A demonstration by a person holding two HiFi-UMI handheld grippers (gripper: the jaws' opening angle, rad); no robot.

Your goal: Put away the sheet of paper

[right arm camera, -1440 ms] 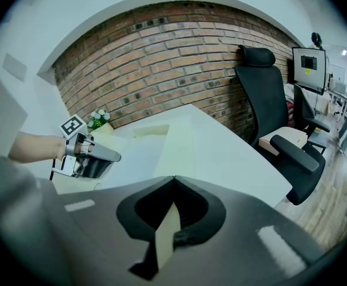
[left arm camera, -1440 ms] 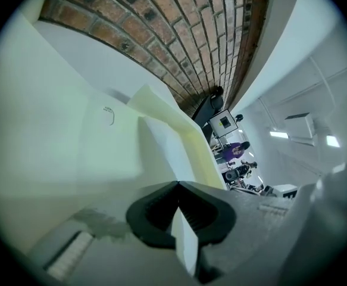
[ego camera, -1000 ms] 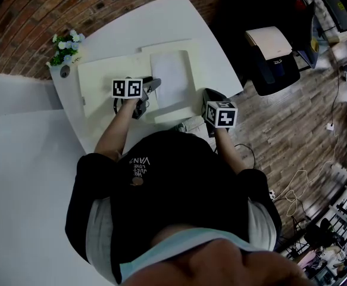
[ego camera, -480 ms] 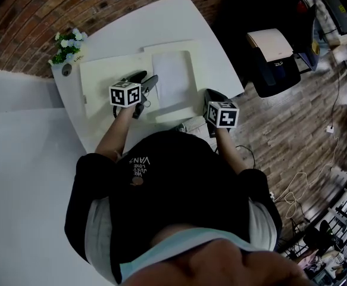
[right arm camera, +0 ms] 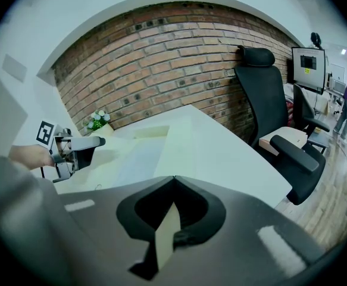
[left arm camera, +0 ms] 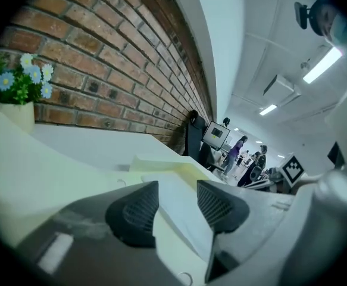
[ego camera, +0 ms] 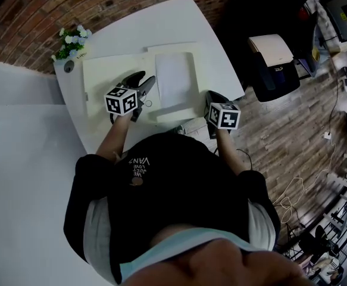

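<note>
Left gripper (ego camera: 147,77) sits higher and nearer the person than a second ago, rolled a little, and is now clear of the left edge of the sheet of paper (ego camera: 174,77). Right gripper (ego camera: 209,95) is unchanged.

Head view: sheet lies flat on the right half of an open cream folder (ego camera: 105,70), which covers the middle of the table (ego camera: 161,22). Flowers (ego camera: 72,40) stand at the table's far left corner. Left gripper hovers over the folder's bare left half, just beside the sheet, not touching it. Right gripper is at the folder's near right corner, close to the table's right edge, probably steadying the folder so it cannot slide.

Left gripper view: pads (left arm camera: 134,210) stand wide apart, having just eased in slightly. Nothing is between them; sheet and folder show beyond the gap. Reads as a release and back-off.

Right gripper view: jaws are closed on a thin cream edge seen end-on, most likely the folder's flap. Sheet looks placed; folder not yet closed.
</note>
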